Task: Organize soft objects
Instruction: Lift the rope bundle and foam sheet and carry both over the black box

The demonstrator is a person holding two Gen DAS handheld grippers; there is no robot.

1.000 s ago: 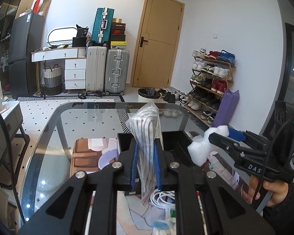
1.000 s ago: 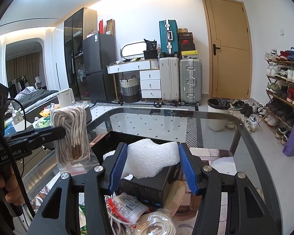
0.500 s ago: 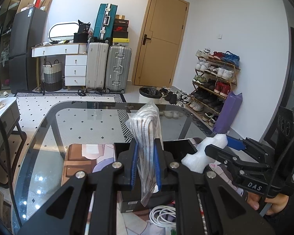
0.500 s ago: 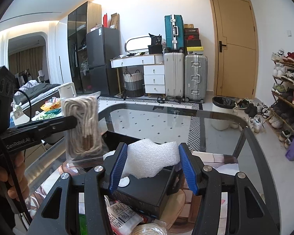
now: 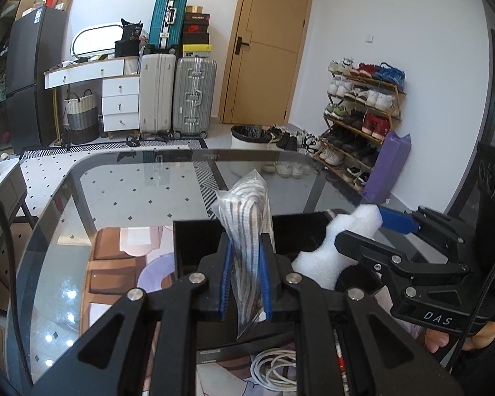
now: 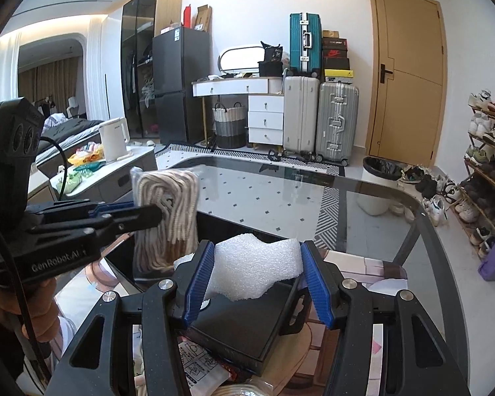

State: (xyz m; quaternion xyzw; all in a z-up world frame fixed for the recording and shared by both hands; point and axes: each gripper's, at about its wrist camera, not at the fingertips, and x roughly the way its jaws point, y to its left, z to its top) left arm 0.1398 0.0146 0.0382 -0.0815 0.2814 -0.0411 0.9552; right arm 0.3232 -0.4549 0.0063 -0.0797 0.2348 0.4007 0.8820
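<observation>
My left gripper (image 5: 246, 280) is shut on a clear bag of coiled cream rope (image 5: 246, 211), held upright above an open black box (image 5: 194, 244) on the glass table. From the right wrist view the same rope bag (image 6: 165, 204) hangs in the left gripper (image 6: 155, 214) at the left. My right gripper (image 6: 255, 280) is shut on a piece of white foam (image 6: 254, 267), squeezed between its blue pads over the black box (image 6: 247, 326). The left wrist view shows the foam (image 5: 340, 250) beside the rope bag, at the box's right side.
A coiled white cable (image 5: 274, 369) and a printed packet (image 6: 201, 363) lie on the table near me. The glass table edge (image 6: 313, 168) curves ahead. Suitcases (image 6: 316, 118), a shoe rack (image 5: 359, 125), a bin (image 6: 376, 184) and a door stand beyond.
Both grippers have moved forward over the black box, each still gripping its item. The box now lies closer under them, and the cable and packet have slid lower in view.
</observation>
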